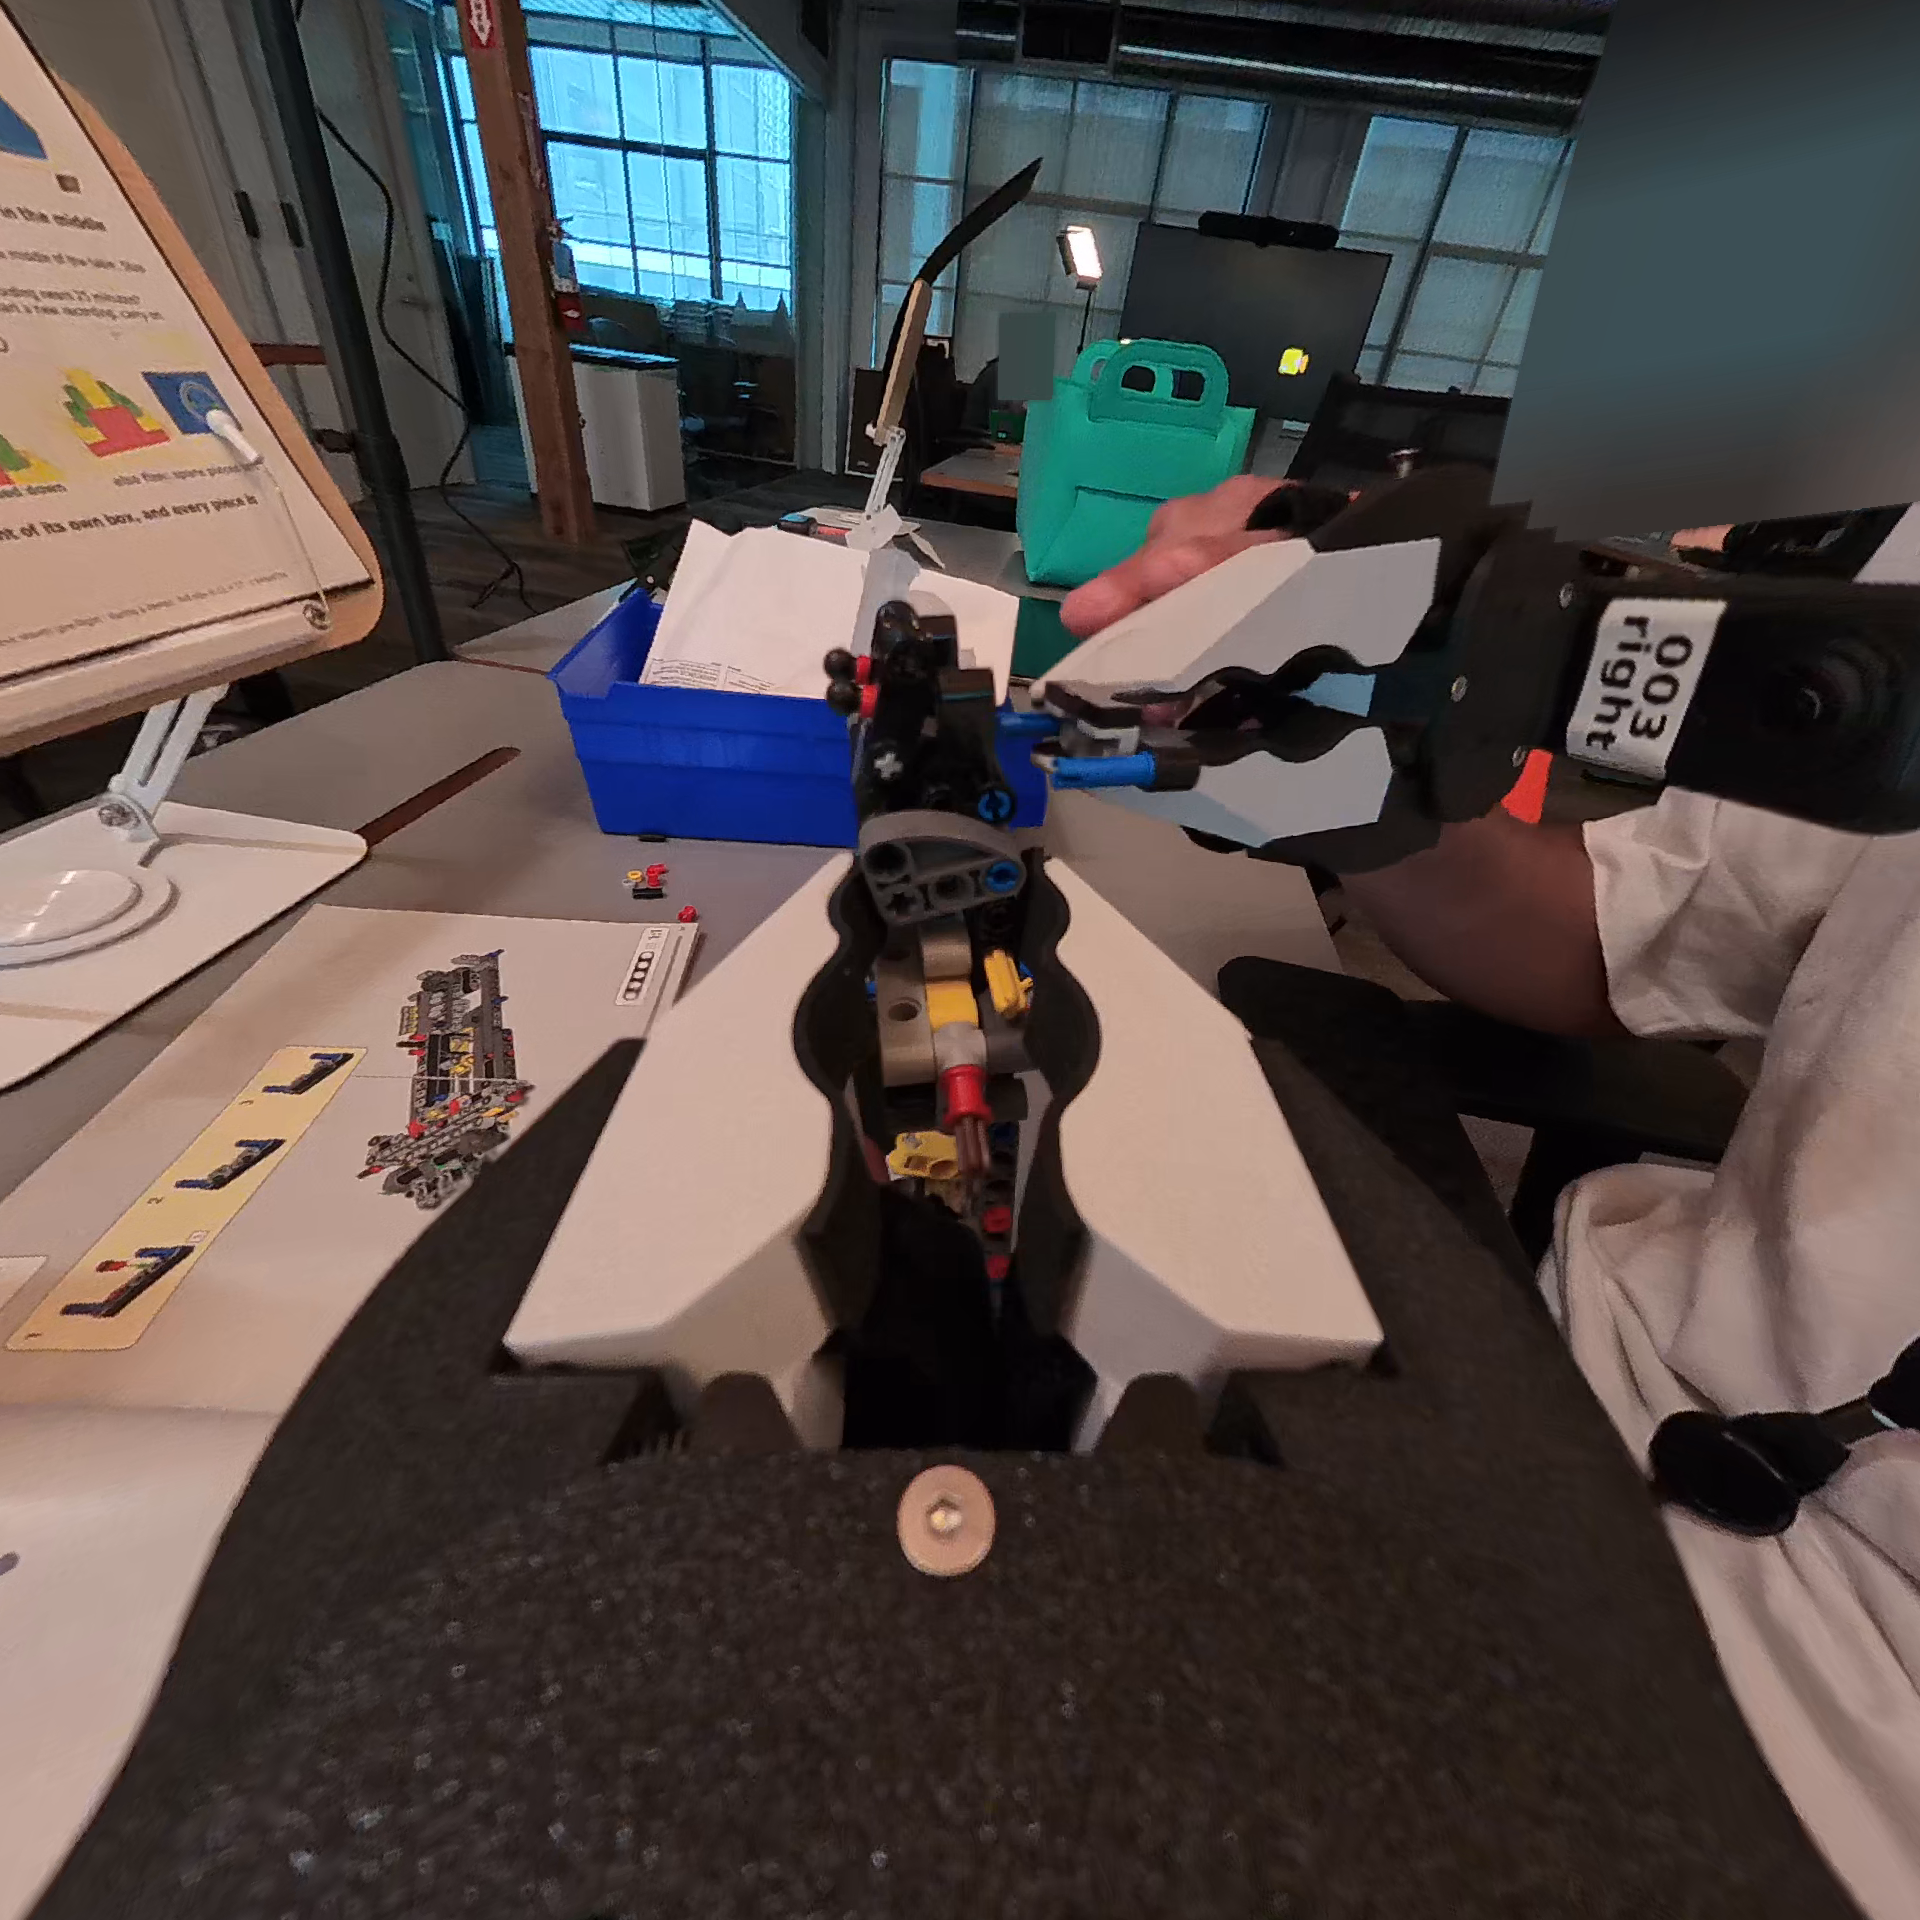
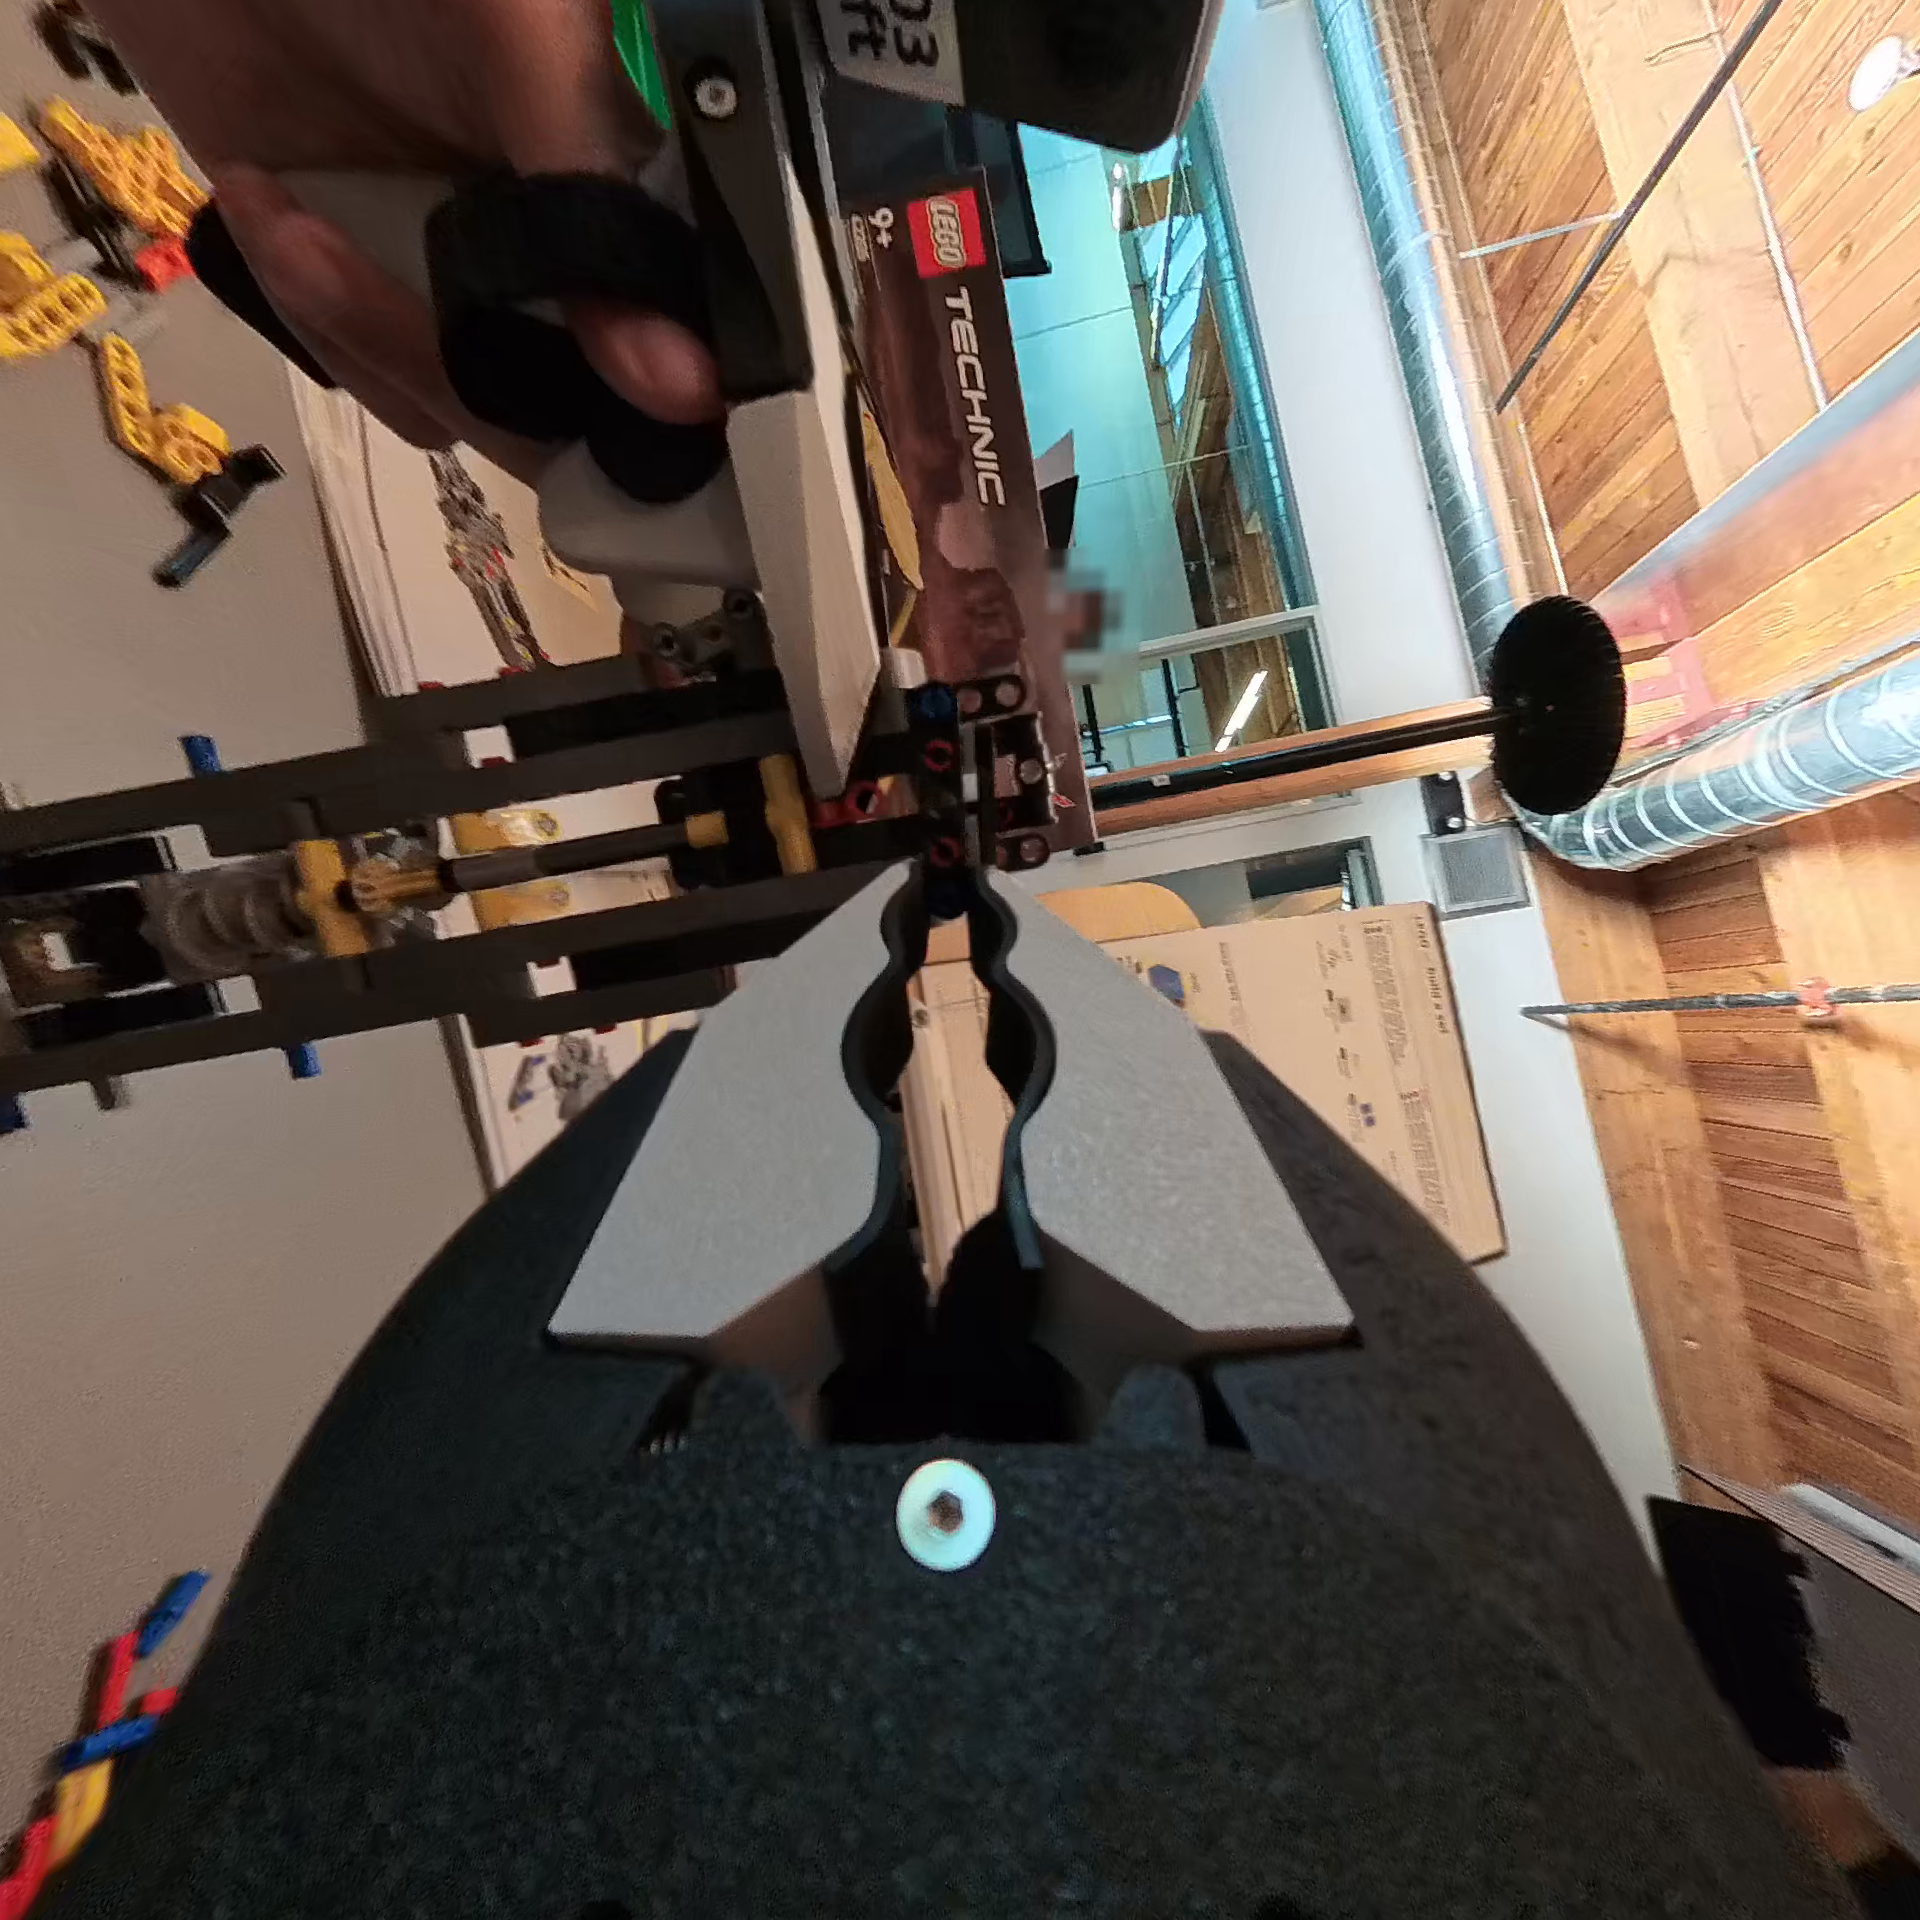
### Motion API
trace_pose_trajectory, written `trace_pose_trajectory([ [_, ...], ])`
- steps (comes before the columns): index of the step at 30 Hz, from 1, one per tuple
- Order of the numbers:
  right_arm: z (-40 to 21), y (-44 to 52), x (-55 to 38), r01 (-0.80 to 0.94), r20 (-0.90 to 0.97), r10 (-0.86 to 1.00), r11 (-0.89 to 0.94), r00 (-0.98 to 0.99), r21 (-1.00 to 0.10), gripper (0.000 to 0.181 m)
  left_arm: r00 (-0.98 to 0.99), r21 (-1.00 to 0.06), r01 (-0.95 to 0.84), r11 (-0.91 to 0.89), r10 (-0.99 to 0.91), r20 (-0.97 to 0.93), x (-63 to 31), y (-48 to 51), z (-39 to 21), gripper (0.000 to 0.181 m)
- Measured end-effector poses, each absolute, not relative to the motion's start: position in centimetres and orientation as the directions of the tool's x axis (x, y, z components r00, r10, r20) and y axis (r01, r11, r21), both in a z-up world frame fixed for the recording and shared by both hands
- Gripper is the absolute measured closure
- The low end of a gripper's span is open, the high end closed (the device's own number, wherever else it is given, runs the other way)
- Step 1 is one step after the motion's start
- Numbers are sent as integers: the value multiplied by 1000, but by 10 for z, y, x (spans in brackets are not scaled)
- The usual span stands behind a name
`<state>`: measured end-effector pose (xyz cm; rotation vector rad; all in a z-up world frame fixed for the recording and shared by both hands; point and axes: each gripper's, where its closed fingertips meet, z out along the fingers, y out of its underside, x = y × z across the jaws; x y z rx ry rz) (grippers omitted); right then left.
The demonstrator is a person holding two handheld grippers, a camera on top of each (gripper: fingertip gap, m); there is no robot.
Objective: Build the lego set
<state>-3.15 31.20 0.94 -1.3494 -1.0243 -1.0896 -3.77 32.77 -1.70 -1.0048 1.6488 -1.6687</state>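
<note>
My left gripper (image 1: 940, 883) is shut on a long black, grey and yellow Lego Technic chassis (image 1: 930, 727), which sticks out forward past the fingertips. My right gripper (image 1: 1049, 717) comes in from the right and is shut on a small black connector piece with blue pins (image 1: 1107, 753), held against the far end of the chassis. In the right wrist view my right gripper (image 2: 945, 883) pinches that black piece (image 2: 940, 800), with its red and blue pins, at the chassis end (image 2: 468, 862). A white finger of the left gripper (image 2: 805, 582) clamps the chassis from above.
A blue bin (image 1: 707, 748) with white paper stands behind the chassis. An open instruction booklet (image 1: 312, 1091) lies at left, with small loose pins (image 1: 649, 881) nearby. A sign on a white stand (image 1: 135, 416) is at far left. The Lego box (image 2: 956, 416) and yellow parts (image 2: 125, 208) lie on the table.
</note>
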Motion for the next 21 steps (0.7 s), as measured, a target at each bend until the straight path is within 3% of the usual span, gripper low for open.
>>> trace_pose_trajectory([
  [8, 13, 316, -31, 983, 985, -36, -66, 169, -171, 175, -532, -986, -141, -90, -833, 152, -36, 327, -17, 159],
  [17, 17, 315, -32, 981, 983, -40, -74, 178, -181, 175, -507, -993, -119, -14, -859, 73, -37, 323, -16, 158],
  [21, 18, 313, -26, 985, 991, -47, -111, 126, -130, 175, -508, -995, -104, -8, -859, 60, -39, 323, -13, 159],
])
